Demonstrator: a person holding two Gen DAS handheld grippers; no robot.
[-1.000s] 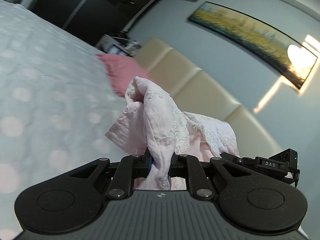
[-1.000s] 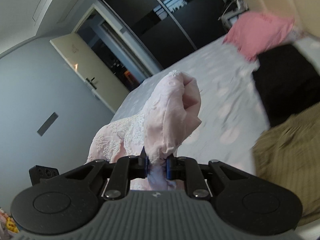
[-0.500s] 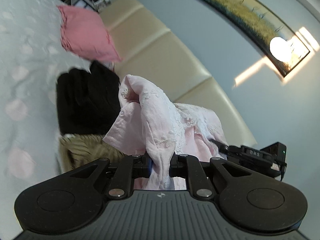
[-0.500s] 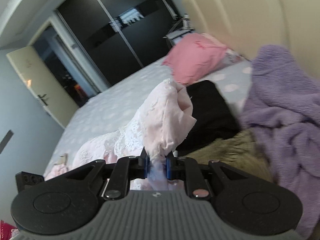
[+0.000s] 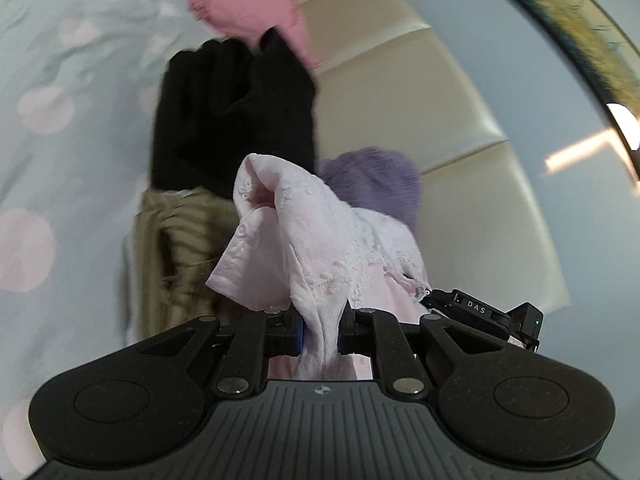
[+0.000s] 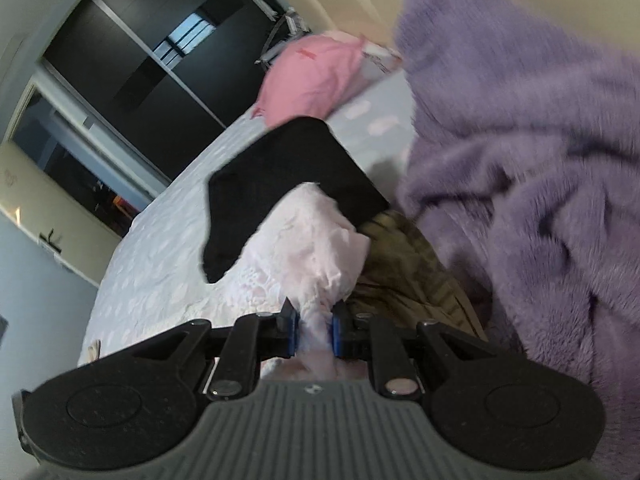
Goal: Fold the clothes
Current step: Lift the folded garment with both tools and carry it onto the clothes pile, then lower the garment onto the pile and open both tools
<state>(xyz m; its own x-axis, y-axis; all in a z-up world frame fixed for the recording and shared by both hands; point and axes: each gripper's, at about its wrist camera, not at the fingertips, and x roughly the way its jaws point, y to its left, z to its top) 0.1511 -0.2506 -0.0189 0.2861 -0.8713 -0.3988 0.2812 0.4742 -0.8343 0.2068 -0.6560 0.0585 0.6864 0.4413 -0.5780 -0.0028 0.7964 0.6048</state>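
The pink top [image 5: 320, 240] is thin, lacy cotton: light, limp, likely to slump and slide unless pinched at hems or corners. It hangs in the air above the bed [image 5: 60, 120], over a heap of black [image 5: 224, 112], olive [image 5: 180, 248] and purple [image 6: 520, 160] clothes. The left tool [image 5: 320, 334] is clenched on one bunched edge, the right tool [image 6: 314, 334] on another; jaws nearly closed, only cloth between. Which edges these are, blur perhaps hides.
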